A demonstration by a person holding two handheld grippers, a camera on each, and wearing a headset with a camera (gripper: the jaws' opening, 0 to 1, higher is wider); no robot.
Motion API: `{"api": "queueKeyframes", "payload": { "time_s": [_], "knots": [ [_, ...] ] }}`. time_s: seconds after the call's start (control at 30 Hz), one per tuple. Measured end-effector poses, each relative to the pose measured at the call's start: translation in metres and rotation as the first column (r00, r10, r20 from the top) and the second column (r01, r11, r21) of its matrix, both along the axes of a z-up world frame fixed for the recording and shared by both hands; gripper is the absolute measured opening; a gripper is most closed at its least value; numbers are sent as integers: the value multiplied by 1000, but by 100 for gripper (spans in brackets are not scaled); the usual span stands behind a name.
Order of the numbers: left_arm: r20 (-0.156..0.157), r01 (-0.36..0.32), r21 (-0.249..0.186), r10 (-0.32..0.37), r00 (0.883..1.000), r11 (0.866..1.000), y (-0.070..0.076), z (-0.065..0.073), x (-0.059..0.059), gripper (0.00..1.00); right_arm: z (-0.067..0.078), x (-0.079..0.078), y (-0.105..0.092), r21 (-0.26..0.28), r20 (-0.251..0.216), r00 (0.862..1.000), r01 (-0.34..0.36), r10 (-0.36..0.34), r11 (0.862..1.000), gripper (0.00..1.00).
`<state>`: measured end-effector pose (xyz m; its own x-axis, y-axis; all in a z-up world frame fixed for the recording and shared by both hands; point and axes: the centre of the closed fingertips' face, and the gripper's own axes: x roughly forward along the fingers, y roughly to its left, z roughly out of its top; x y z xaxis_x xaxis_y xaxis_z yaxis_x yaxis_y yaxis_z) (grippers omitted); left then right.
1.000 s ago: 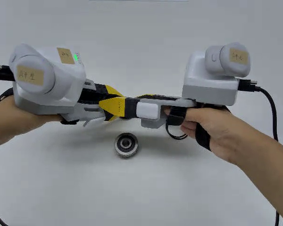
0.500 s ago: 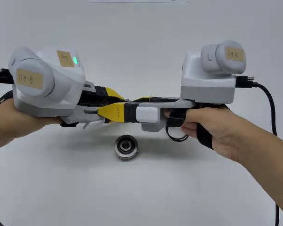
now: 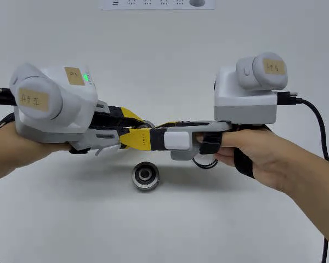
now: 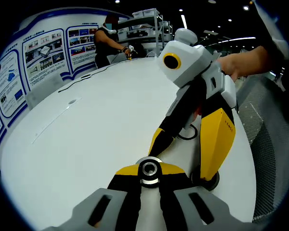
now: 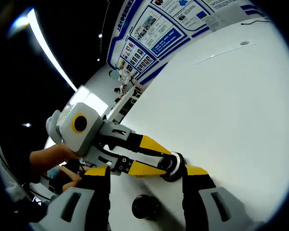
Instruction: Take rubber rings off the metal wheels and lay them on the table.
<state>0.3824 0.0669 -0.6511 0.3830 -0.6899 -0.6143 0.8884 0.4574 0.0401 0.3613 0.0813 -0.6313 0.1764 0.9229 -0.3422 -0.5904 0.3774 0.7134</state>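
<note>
Grip on the small silver metal wheel (image 5: pixel 172 166) with a dark rubber band round its rim is kept by the left gripper (image 4: pixel 149 167). Its yellow-tipped jaws are closed on the wheel, which is held clear of the white table (image 3: pixel 164 230). The right gripper (image 5: pixel 149 172) is presented tip to tip against the left one, with its jaws spread wide and nothing gripped. The wheel sits between those jaws, close to one tip, though whether that tip touches the band cannot be told. Against a second ago little is altered: the right gripper has been drawn a touch back from the left one, and the band appears unmoved on the wheel. The stripping of this ring is therefore judged barely begun, with the pull itself not yet made. Below the meeting jaws a second dark-rimmed metal wheel (image 3: pixel 146 176) lies flat on the table. Beneath the right gripper's handle a loose thin black rubber ring (image 3: pixel 206 163) is seen on the table, and it is taken to be one already removed.
</note>
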Motion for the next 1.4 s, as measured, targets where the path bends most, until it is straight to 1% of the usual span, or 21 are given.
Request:
{"api": "queueKeyframes", "payload": {
  "time_s": [0.13, 0.3, 0.67, 0.93, 1.03, 1.1, 1.13, 1.17, 1.27, 1.4],
  "knots": [
    [0, -1, -1, 1, 1000, 1000, 0, 0, 0, 13, 0, 0, -2, 2, -4, 1000, 12, -12, 1000, 60],
    [0, -3, -2, 3, 1000, 1000, 0, 0, 0, 13, -1, -2, -3, -5, -6, 1000, 7, -7, 1000, 59],
    [2, -4, -3, 4, 1000, 1000, 0, 0, -1, 13, 0, -4, -3, 1, -11, 1000, 17, -17, 1000, 59],
    [2, -4, -3, 4, 1000, 1000, 0, 0, -1, 13, 1, -5, -4, -2, -7, 1000, 19, -19, 1000, 59],
    [2, -5, -4, 5, 1000, 1000, 0, 1, -1, 13, 1, -5, -4, 1, -12, 1000, 23, -23, 1000, 59],
    [2, -4, -3, 4, 1000, 1000, 0, 1, -1, 13, -2, -5, -4, 2, -26, 999, 28, -28, 1000, 57],
    [2, -3, -3, 3, 1000, 1000, 0, 1, -1, 13, -3, -3, -4, 9, -33, 999, 42, -42, 999, 56],
    [2, -3, -2, 3, 1000, 1000, 0, 1, -1, 13, -5, -1, -6, 7, -41, 998, 50, -50, 999, 53],
    [2, -4, -3, 4, 1000, 1000, 0, 1, -1, 13, -5, 2, -8, 29, -83, 993, 83, -81, 996, 49],
    [2, -5, -5, 5, 1000, 1000, 0, 1, -1, 13, -6, 2, -10, 25, -69, 994, 90, -88, 996, 45]
  ]
}}
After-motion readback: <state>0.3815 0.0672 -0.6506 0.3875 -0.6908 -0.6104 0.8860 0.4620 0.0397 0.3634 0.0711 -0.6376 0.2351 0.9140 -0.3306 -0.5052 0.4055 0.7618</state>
